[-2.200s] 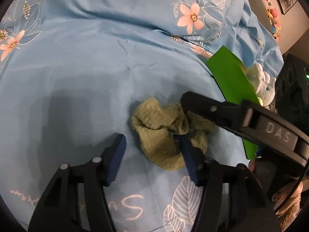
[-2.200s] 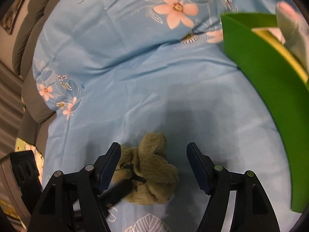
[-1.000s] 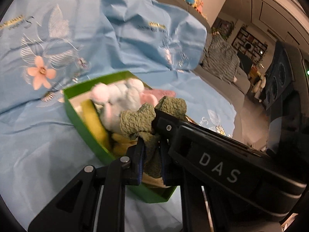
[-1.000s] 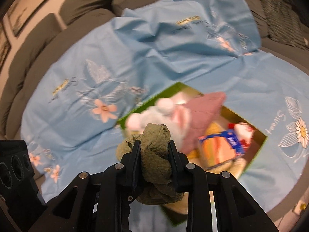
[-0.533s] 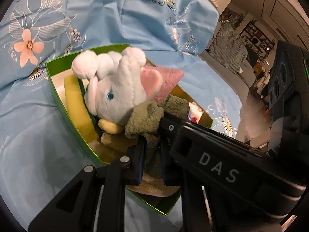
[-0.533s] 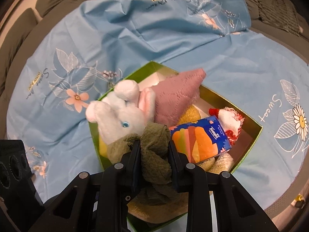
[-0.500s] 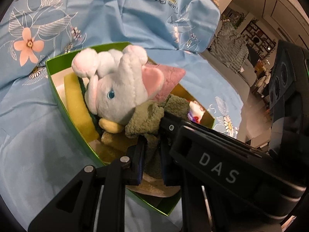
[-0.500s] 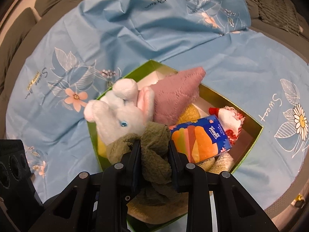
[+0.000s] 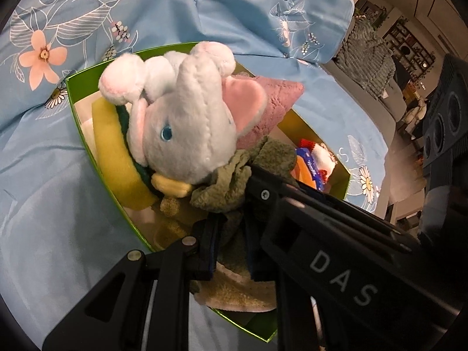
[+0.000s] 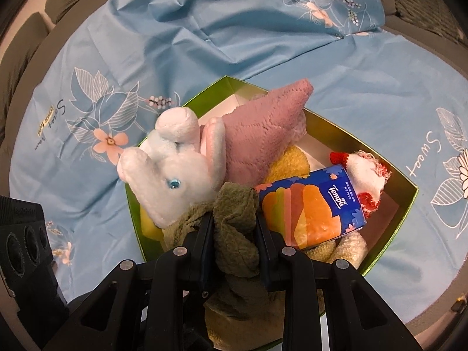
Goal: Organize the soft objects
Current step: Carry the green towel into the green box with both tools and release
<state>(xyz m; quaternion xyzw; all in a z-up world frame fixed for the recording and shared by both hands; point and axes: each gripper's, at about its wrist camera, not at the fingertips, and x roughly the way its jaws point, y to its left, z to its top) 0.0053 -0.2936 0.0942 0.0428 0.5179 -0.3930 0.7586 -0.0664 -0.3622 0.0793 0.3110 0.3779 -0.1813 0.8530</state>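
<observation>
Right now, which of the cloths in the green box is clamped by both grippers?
The olive-green cloth, bunched beside the plush bunny. The pink cloth and yellow cloth lie loose, untouched.

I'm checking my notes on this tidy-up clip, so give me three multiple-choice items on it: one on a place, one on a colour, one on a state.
1. Where does the tissue pack lie?
A. on the blue sheet outside the box
B. inside the green box
C. on the floor

2. What colour is the cloth held by both grippers?
A. olive green
B. red
C. white

3. How does the right gripper stand?
A. wide open over the sheet
B. shut on the plush toy
C. shut on the cloth

Key:
1 B, the pack rests among the soft things within the box walls.
2 A, the crumpled cloth is olive green in both views.
3 C, its pads press the cloth from both sides, as do the left gripper's.
</observation>
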